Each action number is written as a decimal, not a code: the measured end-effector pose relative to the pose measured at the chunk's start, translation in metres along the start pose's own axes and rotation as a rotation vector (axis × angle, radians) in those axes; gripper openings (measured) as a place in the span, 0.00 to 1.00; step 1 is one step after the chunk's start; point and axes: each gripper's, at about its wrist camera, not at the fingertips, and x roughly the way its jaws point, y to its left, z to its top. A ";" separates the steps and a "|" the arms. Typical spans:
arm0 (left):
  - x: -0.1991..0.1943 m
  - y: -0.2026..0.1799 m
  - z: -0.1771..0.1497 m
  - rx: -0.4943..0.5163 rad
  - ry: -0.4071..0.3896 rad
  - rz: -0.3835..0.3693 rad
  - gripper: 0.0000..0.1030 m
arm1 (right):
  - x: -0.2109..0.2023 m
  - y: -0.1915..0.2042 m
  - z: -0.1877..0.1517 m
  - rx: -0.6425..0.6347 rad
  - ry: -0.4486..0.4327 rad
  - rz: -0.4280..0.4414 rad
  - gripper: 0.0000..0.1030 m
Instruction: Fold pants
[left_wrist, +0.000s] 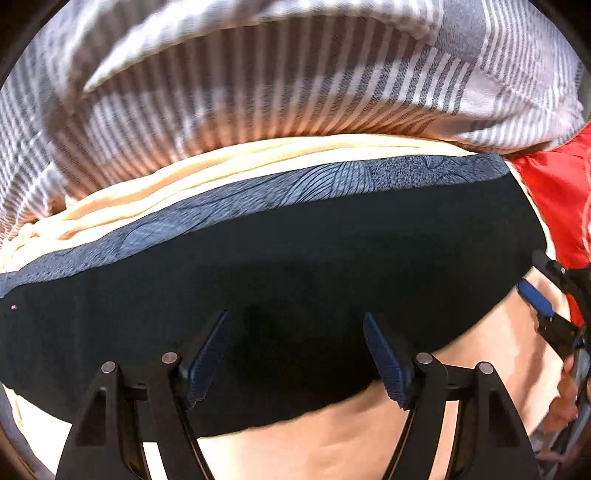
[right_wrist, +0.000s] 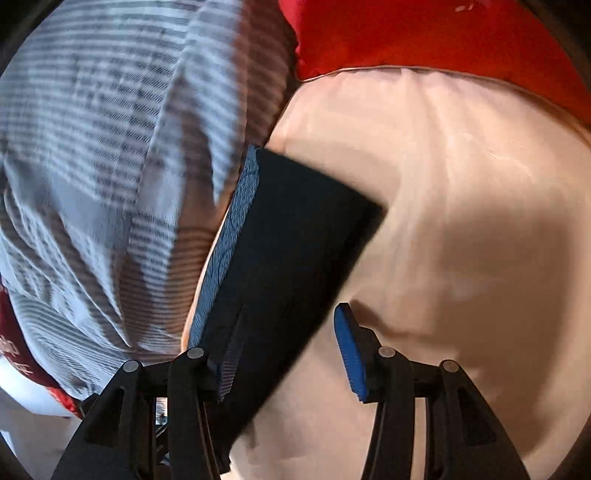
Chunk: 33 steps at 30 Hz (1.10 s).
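Left wrist view: the left gripper (left_wrist: 295, 354) points down over the pants (left_wrist: 295, 266), a dark, flat-folded slab lying across a pale cream sheet (left_wrist: 369, 435). Its jaws stand released, well apart, with nothing pinched between the blue pads (left_wrist: 388, 362); the dark cloth spreads below and ahead of both fingers. Along the pants' far edge runs a blue patterned band (left_wrist: 258, 192), and beyond it lie a yellowish cloth (left_wrist: 184, 184) and then a grey-and-white striped fabric (left_wrist: 258, 92). To the right of the jaws a red cloth (left_wrist: 554, 192) shows, and just below it the right gripper (left_wrist: 546, 314) comes in from the frame edge with a hand (left_wrist: 565, 391) behind it. Right wrist view: the right gripper (right_wrist: 288, 350) is angled down toward the same cream sheet (right_wrist: 443, 221). Its jaws are released and parted, gripping nothing. The pants (right_wrist: 288, 240) lie ahead of the left finger and reach into the gap, their near corner passing under that finger; the right pad (right_wrist: 351, 354) stands apart from the cloth over bare sheet. The blue band (right_wrist: 232, 240) edges the pants on the left, the striped fabric (right_wrist: 110, 166) fills the left side, and the red cloth (right_wrist: 406, 33) lies far ahead.
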 end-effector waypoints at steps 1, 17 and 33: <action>0.005 -0.005 0.001 -0.001 0.007 0.008 0.72 | 0.004 -0.003 0.003 0.004 0.010 0.001 0.51; 0.040 -0.053 0.020 0.011 0.009 0.062 0.73 | 0.045 0.009 0.028 0.001 0.052 0.245 0.56; 0.075 -0.098 0.069 0.004 -0.151 0.200 0.75 | 0.036 0.054 0.023 -0.067 0.169 0.335 0.13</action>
